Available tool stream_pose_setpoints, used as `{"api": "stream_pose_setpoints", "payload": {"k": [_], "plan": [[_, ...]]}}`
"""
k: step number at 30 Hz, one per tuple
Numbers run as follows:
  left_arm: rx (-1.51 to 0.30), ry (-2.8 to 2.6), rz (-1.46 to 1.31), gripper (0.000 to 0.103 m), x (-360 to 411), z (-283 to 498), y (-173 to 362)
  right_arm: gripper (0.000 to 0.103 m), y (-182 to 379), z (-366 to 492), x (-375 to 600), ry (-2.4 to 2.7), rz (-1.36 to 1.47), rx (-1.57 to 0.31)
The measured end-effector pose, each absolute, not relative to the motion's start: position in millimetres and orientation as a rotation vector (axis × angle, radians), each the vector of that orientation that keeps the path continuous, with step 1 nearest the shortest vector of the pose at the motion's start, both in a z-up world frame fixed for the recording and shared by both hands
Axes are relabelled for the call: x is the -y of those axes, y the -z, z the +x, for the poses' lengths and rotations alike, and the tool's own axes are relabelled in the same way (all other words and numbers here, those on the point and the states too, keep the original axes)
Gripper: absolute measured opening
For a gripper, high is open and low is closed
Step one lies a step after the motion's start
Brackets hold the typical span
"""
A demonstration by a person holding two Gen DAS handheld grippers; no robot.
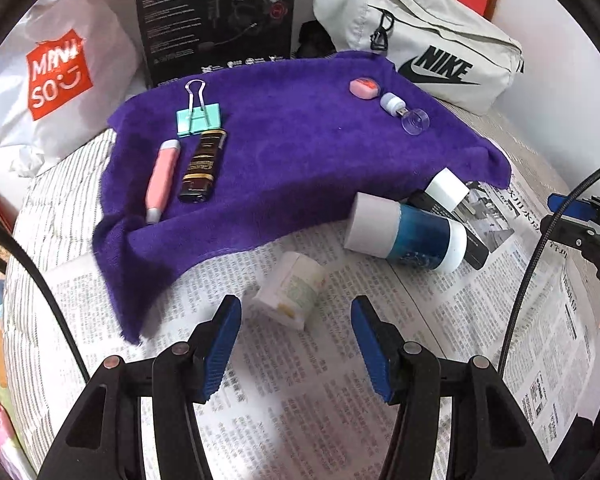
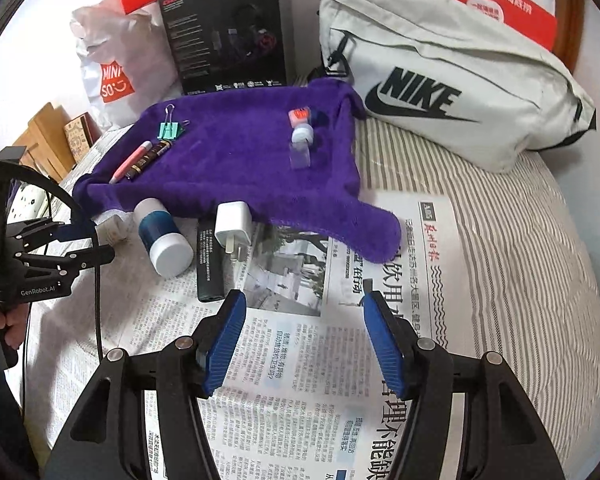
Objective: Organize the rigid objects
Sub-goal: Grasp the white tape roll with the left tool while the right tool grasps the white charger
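Left gripper [image 1: 296,306] is held open over the newspaper [image 1: 340,380]; small white jar [image 1: 290,290] lies on its side just ahead of the pads, untouched. Judged step: pick this jar. Jaws are best brought astride its round body before closing, as it may roll. Purple towel [image 1: 300,148] edge lies just left and could be snagged. Blue-and-white bottle [image 1: 408,238] lies near, right. Right gripper [image 2: 304,304] is open, empty, over newsprint.

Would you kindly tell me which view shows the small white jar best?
The left wrist view: the small white jar lies unobstructed on the newspaper. In the right wrist view it is small, partly hidden behind the left claw.
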State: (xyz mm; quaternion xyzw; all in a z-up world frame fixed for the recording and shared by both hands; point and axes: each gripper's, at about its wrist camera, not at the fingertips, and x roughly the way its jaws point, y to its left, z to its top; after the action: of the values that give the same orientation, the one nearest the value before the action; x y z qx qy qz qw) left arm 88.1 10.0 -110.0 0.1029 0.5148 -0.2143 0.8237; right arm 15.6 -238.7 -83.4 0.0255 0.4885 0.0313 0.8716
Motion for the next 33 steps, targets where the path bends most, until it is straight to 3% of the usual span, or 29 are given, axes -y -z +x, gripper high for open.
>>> {"api": "stream_pose_setpoints", "payload": {"k": [6,11,23,27,33], "plan": [[-1.093,0.462,0.269,0.055,-4,94,119,0.061,85,15,236,-0.073,0.053,-1.023],[-1.084,0.508,0.278,0.03,0,92,116,0.061,88,19,234,-0.097,0.064,-1.019],[-1.085,0.392,0.274,0.03,-23,88,116,0.06,96,60,208,-0.183,0.033,-1.001],[-1.083,0.393,0.256,0.03,-28,86,117,0.054,98,73,195,-0.199,0.006,-0.998],[-1.084,0.404,0.233,0.03,-31,87,117,0.036,111,88,180,-0.187,-0.037,-1.027]]}}
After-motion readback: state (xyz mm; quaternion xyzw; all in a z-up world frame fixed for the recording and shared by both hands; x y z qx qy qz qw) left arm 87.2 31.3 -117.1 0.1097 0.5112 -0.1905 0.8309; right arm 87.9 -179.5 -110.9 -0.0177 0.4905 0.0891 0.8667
